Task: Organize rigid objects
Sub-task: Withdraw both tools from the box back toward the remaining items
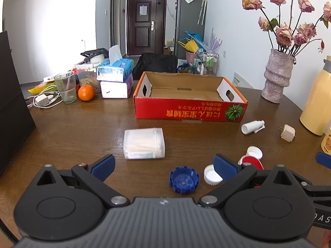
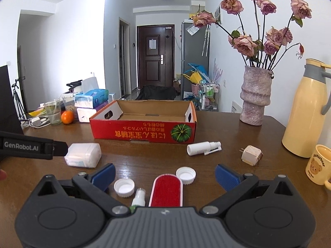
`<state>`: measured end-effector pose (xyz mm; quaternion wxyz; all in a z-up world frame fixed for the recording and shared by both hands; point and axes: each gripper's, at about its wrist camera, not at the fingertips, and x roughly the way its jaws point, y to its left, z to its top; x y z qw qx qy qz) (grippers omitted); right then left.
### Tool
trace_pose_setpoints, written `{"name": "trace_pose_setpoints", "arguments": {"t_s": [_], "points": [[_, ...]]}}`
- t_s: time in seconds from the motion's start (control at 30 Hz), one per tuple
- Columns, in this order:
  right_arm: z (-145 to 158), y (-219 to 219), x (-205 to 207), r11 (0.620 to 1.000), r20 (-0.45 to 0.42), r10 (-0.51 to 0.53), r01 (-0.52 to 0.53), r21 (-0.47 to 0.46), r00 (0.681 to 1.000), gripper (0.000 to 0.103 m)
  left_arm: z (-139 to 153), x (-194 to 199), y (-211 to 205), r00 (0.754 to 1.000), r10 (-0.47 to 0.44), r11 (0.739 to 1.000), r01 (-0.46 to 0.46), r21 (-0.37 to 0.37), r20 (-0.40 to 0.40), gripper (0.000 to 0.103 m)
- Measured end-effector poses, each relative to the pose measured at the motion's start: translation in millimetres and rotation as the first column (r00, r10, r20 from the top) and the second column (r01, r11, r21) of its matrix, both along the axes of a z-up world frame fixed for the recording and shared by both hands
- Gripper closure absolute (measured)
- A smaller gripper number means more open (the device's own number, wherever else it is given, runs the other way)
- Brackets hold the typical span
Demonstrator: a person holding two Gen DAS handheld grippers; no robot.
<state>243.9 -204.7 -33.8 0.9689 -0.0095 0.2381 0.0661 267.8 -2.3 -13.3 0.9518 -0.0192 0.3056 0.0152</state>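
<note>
Box [image 2: 142,132] behind caps [image 2: 124,187], swab case [image 2: 82,155] left, plug [image 2: 251,154] right

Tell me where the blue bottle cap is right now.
In the left wrist view the blue bottle cap lies open side up on the table, between the open left tool's fingers, just left of a white cap.

Ahead of my left tongs [image 1: 164,166], bare table [image 1: 82,128] runs up the left of the frame; the swab box [image 1: 144,143] blocks centre. Before my right tongs [image 2: 165,175] the red brush [image 2: 166,190] and white caps [image 2: 185,175] crowd the lower middle. The carton [image 2: 142,133] walls off mid-frame.
</note>
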Motion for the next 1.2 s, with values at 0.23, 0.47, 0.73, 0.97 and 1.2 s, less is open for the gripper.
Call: {"name": "trace_pose_setpoints", "arguments": {"t_s": [0.23,0.47,0.73,0.97,1.2], "points": [[-5,0,-16,1.000,-0.017,0.000,0.000,-0.009,1.000,0.000,-8,-16,-2,1.000,-0.009,1.000,0.009,0.004,-0.021,0.000],[-16,0,-26,1.000,-0.050,-0.002,0.001,-0.024,0.999,0.000,-19,-26,-4,0.999,-0.016,1.000,0.016,0.003,-0.052,0.000],[-28,-3,-31,1.000,-0.087,-0.009,0.007,-0.019,0.996,0.000,-34,-30,-5,0.995,-0.020,1.000,0.020,0.001,-0.095,0.000],[-34,-3,-28,0.999,-0.107,-0.019,0.016,-0.028,0.994,0.000,-39,-27,-7,0.993,-0.024,1.000,0.024,-0.001,-0.112,0.000],[-44,-2,-17,0.999,-0.132,-0.031,0.025,-0.049,0.991,0.000,-44,-23,-5,0.992,-0.024,1.000,0.024,-0.004,-0.126,0.000]]}}
